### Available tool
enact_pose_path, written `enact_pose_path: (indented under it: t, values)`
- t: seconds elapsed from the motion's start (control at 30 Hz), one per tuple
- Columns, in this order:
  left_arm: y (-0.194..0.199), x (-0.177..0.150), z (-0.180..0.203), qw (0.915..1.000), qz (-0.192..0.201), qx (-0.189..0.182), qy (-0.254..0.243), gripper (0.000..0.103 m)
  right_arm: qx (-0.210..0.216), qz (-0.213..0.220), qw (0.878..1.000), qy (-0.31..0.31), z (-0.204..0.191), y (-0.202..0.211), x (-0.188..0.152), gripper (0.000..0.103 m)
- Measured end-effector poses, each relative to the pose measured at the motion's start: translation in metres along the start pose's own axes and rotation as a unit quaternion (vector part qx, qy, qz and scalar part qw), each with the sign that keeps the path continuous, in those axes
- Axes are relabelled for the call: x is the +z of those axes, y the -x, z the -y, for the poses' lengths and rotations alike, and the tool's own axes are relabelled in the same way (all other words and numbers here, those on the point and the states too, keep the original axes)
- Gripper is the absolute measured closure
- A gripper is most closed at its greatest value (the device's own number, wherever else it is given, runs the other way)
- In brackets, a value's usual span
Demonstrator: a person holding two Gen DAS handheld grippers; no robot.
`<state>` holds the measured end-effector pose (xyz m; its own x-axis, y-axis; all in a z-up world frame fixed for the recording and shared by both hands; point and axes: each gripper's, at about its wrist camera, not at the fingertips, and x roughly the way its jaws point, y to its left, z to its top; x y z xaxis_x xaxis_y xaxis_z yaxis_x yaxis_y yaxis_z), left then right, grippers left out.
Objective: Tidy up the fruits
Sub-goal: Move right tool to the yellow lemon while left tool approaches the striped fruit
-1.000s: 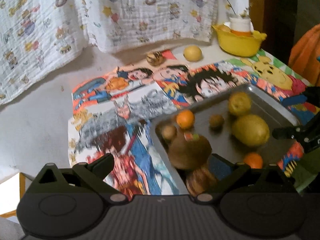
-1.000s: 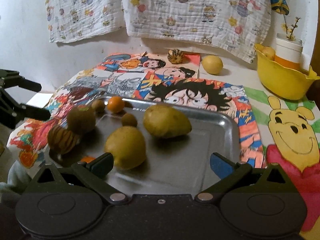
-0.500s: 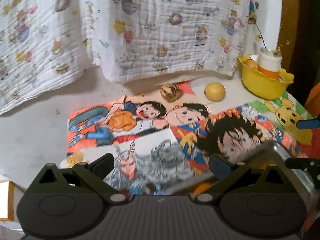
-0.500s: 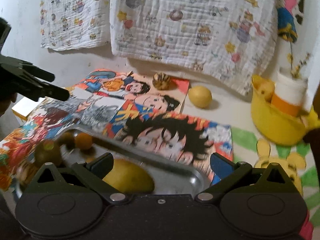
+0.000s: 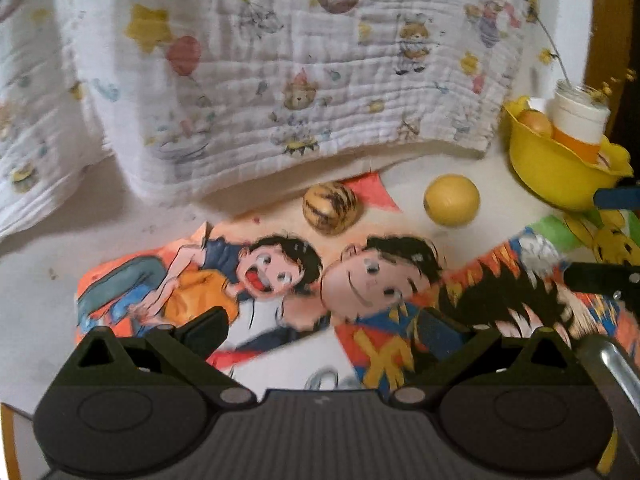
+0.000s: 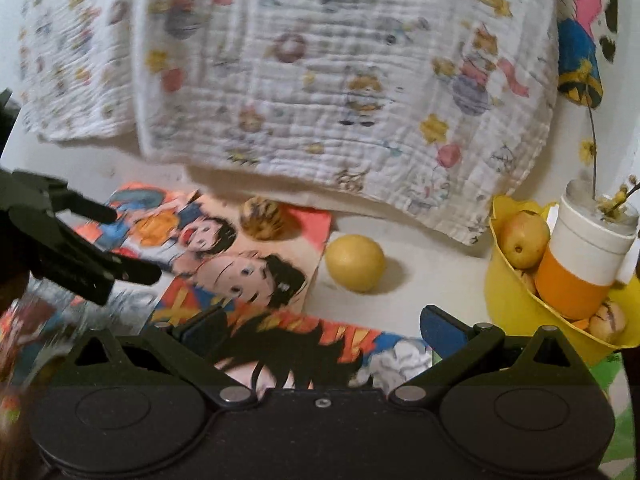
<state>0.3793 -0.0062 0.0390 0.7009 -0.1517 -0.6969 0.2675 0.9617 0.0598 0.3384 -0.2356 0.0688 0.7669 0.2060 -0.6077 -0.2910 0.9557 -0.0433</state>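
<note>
Left gripper (image 5: 320, 324): jaws apart, nothing between them, held over the cartoon mat (image 5: 280, 280).
Right gripper (image 6: 320, 320): jaws spread wide and empty, also above the mat.
Striped fruit (image 5: 329, 207): on the mat's far edge at 12 o'clock, below the hanging printed cloth (image 5: 280, 80).
Yellow fruit (image 5: 451, 199): on the bare table at 1 o'clock, near the striped fruit, apart from it.
Yellow bowl (image 6: 508, 304): at 2 o'clock, holding fruits and a white-and-orange cup (image 6: 580, 264).
Metal tray (image 5: 612, 364): only a rim shows at 4 o'clock.
</note>
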Motion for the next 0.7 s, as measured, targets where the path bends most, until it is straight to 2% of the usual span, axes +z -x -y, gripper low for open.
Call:
enact_pose_path:
  t: [0.1, 0.23, 0.33, 0.43, 0.7]
  values:
    - [-0.020, 0.012, -0.003, 0.9999, 0.013, -0.001, -0.003, 0.001, -0.001, 0.001, 1.000, -0.027, 0.010, -0.024, 0.005, 0.001]
    - [-0.048, 0.023, -0.008, 0.9988, 0.042, 0.015, -0.021, 0.001, -0.014, 0.001, 1.000, -0.014, 0.020, -0.056, 0.015, 0.001]
    - [-0.065, 0.028, -0.010, 0.9973, 0.060, 0.020, -0.037, 0.001, -0.017, -0.003, 1.000, -0.026, 0.030, -0.075, 0.024, 0.001]
    - [-0.081, 0.033, -0.012, 0.9977, 0.055, 0.010, -0.037, 0.001, -0.018, -0.001, 0.999, -0.033, 0.034, -0.091, 0.030, 0.001]
    - [-0.108, 0.037, -0.025, 0.9980, 0.055, -0.030, 0.000, 0.001, -0.038, -0.021, 0.997, -0.071, 0.035, -0.135, 0.023, 0.001]
